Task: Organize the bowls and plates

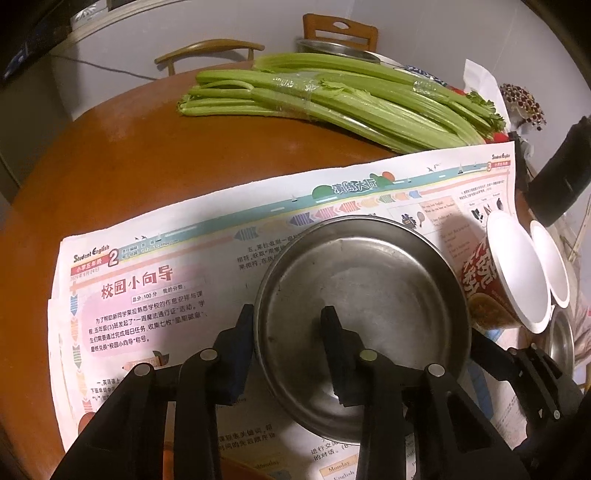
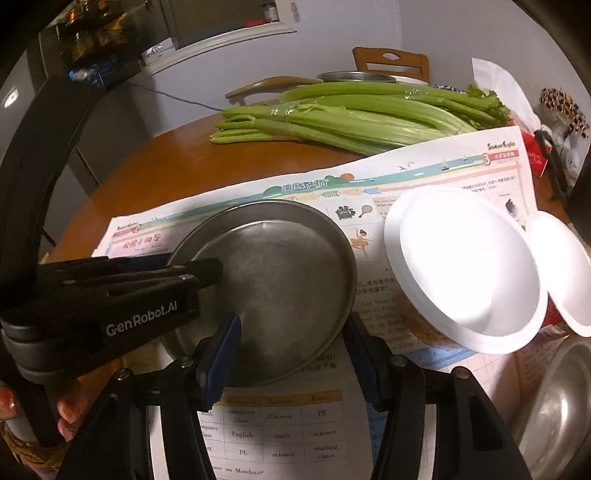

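A steel plate lies on a newspaper; it also shows in the right wrist view. My left gripper straddles the plate's near left rim, one finger outside and one inside, jaws open around it. In the right wrist view the left gripper reaches in from the left over the rim. My right gripper is open just in front of the plate's near edge. A white-lined paper bowl stands right of the plate, a second one behind it. Both also show in the left wrist view.
A bunch of celery lies at the back of the round wooden table. A steel bowl sits at the near right. Another steel bowl and two chairs stand behind the celery. Clutter crowds the far right edge.
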Action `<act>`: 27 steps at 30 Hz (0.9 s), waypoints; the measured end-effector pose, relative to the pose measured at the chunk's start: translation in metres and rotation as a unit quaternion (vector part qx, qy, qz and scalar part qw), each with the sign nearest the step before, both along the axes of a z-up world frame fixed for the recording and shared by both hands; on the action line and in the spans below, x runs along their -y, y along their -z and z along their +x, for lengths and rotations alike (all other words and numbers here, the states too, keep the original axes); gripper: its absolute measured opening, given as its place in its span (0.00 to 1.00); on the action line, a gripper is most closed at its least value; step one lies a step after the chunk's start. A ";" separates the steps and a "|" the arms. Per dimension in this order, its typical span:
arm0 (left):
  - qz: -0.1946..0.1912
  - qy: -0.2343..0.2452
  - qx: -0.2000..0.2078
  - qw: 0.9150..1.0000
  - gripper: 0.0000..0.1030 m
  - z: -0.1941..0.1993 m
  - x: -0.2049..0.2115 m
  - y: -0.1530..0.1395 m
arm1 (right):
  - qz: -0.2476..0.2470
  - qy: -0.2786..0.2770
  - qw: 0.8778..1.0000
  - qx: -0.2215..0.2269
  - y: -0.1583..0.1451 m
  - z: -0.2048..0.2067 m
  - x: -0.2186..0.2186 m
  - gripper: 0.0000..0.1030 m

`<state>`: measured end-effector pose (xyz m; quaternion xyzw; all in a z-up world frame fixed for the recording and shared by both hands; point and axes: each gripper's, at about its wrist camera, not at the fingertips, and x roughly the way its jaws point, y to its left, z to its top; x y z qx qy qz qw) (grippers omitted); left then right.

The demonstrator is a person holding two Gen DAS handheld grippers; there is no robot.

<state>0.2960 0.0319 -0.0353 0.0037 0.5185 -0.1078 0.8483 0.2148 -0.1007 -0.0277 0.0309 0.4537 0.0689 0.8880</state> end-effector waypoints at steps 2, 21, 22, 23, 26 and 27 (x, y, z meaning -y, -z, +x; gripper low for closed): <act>-0.004 -0.002 -0.002 1.000 0.35 -0.001 -0.002 0.000 | 0.005 0.000 1.000 0.004 -0.002 -0.001 0.001 0.56; -0.020 -0.016 0.040 0.999 0.35 -0.033 -0.014 -0.041 | 0.016 -0.017 0.999 0.042 -0.037 -0.024 -0.001 0.56; -0.019 -0.018 0.045 0.999 0.35 -0.037 -0.016 -0.045 | 0.018 -0.019 0.999 0.045 -0.040 -0.026 -0.001 0.56; -0.019 -0.018 0.050 0.998 0.35 -0.041 -0.017 -0.049 | 0.020 -0.020 0.999 0.047 -0.043 -0.028 -0.002 0.56; -0.020 -0.022 0.062 0.998 0.35 -0.053 -0.022 -0.061 | 0.021 -0.025 0.998 0.057 -0.052 -0.035 -0.005 0.56; -0.019 -0.022 0.066 0.997 0.35 -0.056 -0.023 -0.065 | 0.022 -0.026 0.998 0.061 -0.056 -0.038 -0.006 0.56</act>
